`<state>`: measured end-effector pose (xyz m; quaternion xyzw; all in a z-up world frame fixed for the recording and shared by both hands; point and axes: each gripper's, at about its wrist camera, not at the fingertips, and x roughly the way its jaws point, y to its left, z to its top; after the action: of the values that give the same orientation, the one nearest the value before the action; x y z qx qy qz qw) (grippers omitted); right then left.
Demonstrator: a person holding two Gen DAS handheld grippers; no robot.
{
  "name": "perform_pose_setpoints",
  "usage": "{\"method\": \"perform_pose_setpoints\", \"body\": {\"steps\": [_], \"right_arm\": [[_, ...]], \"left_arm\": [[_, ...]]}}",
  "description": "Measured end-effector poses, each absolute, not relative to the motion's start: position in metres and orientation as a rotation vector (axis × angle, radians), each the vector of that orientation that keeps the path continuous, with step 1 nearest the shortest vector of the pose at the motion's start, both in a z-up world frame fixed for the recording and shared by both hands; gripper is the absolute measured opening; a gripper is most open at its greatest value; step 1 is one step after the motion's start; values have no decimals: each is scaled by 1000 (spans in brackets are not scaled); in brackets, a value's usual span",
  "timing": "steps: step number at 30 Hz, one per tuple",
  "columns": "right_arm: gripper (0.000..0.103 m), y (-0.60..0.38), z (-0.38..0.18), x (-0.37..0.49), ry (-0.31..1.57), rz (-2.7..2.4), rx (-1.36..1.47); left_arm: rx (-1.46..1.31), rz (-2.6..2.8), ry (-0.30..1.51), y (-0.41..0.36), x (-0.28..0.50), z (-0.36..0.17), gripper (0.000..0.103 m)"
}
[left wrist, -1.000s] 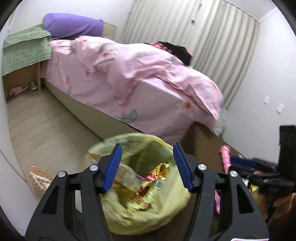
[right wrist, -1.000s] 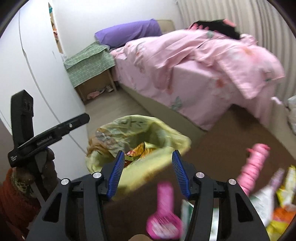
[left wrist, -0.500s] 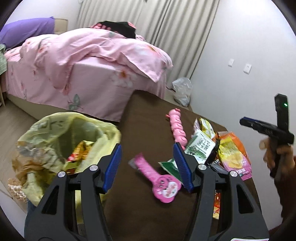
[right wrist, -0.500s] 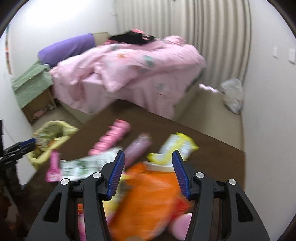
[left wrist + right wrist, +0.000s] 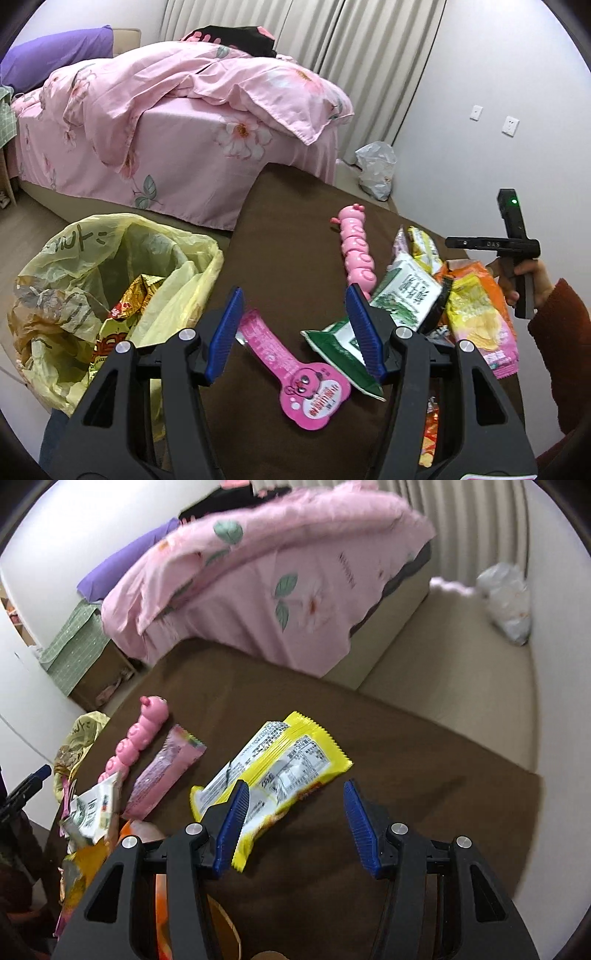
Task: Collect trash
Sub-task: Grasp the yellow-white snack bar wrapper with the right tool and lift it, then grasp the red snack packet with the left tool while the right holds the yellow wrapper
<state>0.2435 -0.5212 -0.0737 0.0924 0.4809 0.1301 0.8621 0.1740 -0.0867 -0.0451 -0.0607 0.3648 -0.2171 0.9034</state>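
Green wrapper (image 5: pixel 341 349): its near corner passes behind the left gripper's (image 5: pixel 295 332) right finger.
Orange packet (image 5: pixel 162 915): mostly covered by the right gripper's (image 5: pixel 293 825) left finger and frame; print unreadable.
Yellow wrapper (image 5: pixel 284 771): lower end runs behind that same finger; small print too blurred to read.
Bed (image 5: pixel 266 572): smeared by motion blur in the right wrist view.
Trash bag (image 5: pixel 75 742): only a sliver shows at the table's (image 5: pixel 424 775) far left edge.

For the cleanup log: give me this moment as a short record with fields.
surface: brown table
bin: yellow trash bag at the table's edge, wrappers inside
left hand-held gripper: open, above pink paddle-shaped wrapper
right hand-held gripper: open, empty, beside yellow snack wrapper
other litter: pink caterpillar toy, green-and-white packet
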Motion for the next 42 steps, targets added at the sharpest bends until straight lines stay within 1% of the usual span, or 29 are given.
{"method": "perform_pose_setpoints", "body": {"steps": [2, 4, 5, 6, 8, 10, 14, 21, 25, 29, 34, 37, 40, 41, 42], "right_arm": [[50, -519, -89, 257, 1066, 303, 227], [45, -517, -96, 266, 1075, 310, 226], [37, -515, -95, 267, 1058, 316, 228], [17, -513, -95, 269, 1060, 321, 233], [14, -506, -93, 269, 1044, 306, 204], [13, -495, -86, 262, 1014, 303, 130], [10, -492, -60, 242, 931, 262, 102], [10, -499, 21, 190, 723, 167, 140], [10, -485, 46, 151, 683, 179, 141], [10, -459, 48, 104, 688, 202, 94], [10, -430, 43, 43, 686, 200, 58], [10, -420, 39, 12, 695, 202, 75], [10, -404, 26, -12, 722, 195, 38], [10, -398, 22, -20, 729, 197, 20], [10, -391, 14, -29, 737, 204, 10]], "left_arm": [[-123, -436, 765, -85, 176, -46, 55], [-122, -420, 769, -82, 178, -48, 55], [-120, -415, 772, -81, 179, -48, 55], [-117, -409, 779, -79, 180, -51, 55], [-116, -400, 790, -78, 180, -55, 55], [-121, -397, 796, -77, 180, -57, 55], [-138, -398, 806, -75, 177, -62, 55], [-151, -424, 835, -76, 163, -69, 55], [-147, -473, 834, -78, 147, -68, 55], [-137, -562, 831, -87, 127, -67, 55], [-56, -698, 820, -114, 102, -66, 55], [55, -754, 844, -139, 93, -73, 55], [78, -766, 889, -150, 90, -82, 54], [71, -766, 905, -151, 90, -84, 49], [61, -765, 925, -151, 90, -87, 40]]}}
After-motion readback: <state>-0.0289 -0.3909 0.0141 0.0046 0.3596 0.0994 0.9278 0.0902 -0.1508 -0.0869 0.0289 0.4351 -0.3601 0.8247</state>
